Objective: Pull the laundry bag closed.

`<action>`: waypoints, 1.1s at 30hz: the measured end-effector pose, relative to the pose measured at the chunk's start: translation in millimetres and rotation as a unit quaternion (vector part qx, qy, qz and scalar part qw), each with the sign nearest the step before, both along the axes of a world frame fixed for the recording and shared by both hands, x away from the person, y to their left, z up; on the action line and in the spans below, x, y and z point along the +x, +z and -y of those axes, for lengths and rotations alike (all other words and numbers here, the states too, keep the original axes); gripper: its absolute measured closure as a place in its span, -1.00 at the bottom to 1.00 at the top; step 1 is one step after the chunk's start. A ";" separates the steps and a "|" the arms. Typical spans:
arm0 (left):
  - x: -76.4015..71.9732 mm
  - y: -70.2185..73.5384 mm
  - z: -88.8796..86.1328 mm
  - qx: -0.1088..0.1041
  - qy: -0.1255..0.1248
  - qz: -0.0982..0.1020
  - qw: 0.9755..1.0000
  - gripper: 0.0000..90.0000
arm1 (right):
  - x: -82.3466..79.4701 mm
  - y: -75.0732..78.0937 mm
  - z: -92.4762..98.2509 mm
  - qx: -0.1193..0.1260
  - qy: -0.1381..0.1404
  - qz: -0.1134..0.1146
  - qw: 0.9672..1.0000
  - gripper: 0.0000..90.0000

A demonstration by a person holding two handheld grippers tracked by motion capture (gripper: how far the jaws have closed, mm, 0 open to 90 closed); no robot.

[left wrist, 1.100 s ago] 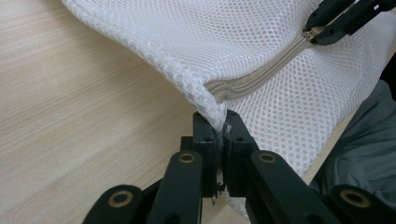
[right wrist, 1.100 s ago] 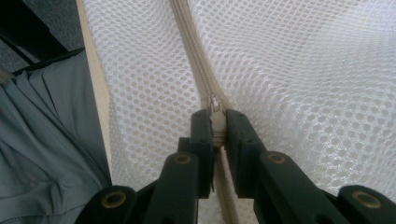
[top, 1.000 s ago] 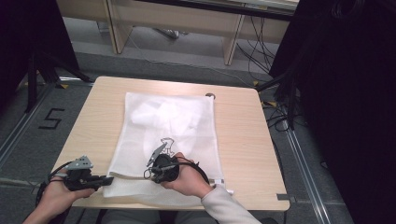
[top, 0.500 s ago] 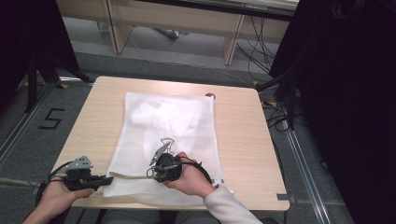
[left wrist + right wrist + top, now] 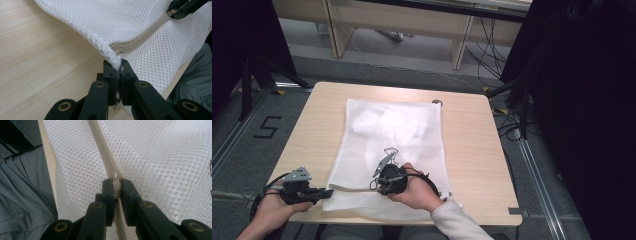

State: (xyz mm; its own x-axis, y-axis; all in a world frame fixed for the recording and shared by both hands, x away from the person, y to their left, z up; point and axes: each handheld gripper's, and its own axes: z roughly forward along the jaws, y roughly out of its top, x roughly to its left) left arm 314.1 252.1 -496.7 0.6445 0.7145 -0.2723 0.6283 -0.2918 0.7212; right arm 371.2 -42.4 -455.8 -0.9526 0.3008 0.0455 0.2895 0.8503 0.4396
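Observation:
A white mesh laundry bag [image 5: 397, 135] lies flat on the wooden table [image 5: 472, 145]. Its zipper [image 5: 140, 40] runs along the near edge. At the table's near left, my left gripper [image 5: 328, 192] is shut on the bag's near-left corner [image 5: 113, 56], and mesh is pinched between its jaws [image 5: 118, 71]. My right gripper [image 5: 377, 188] sits over the near edge of the bag, held in a hand. In the right gripper view it [image 5: 115, 187] is shut on the zipper pull [image 5: 114, 178], with the zipper [image 5: 100, 140] running away from it. The left gripper view shows the right gripper [image 5: 175, 11] on the zipper at top right.
A small dark round thing [image 5: 437, 103] sits at the bag's far right corner. The table's near edge [image 5: 48, 157] lies close to the person's grey trousers [image 5: 25, 195]. Bare wood [image 5: 312, 140] flanks the bag on both sides. Cables [image 5: 512, 125] lie on the floor at right.

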 end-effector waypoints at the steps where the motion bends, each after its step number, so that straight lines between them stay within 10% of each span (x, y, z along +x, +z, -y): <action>1: -0.2 0.0 0.0 -0.001 0.002 -0.001 1.000 0.90 | 0.2 0.0 0.6 -0.001 -0.001 -0.001 1.000 0.83; 33: 0.0 -0.1 0.0 0.002 0.000 0.001 1.000 0.90 | 1.2 2.1 7.3 -0.001 -0.013 -0.004 1.000 0.83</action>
State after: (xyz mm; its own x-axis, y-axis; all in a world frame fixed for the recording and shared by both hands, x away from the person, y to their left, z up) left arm 314.1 252.1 -496.8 0.6449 0.7156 -0.2684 0.6269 -0.2945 0.7213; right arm 372.5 -49.7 -453.8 -0.9442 0.3251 0.0531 0.3149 0.8436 0.4350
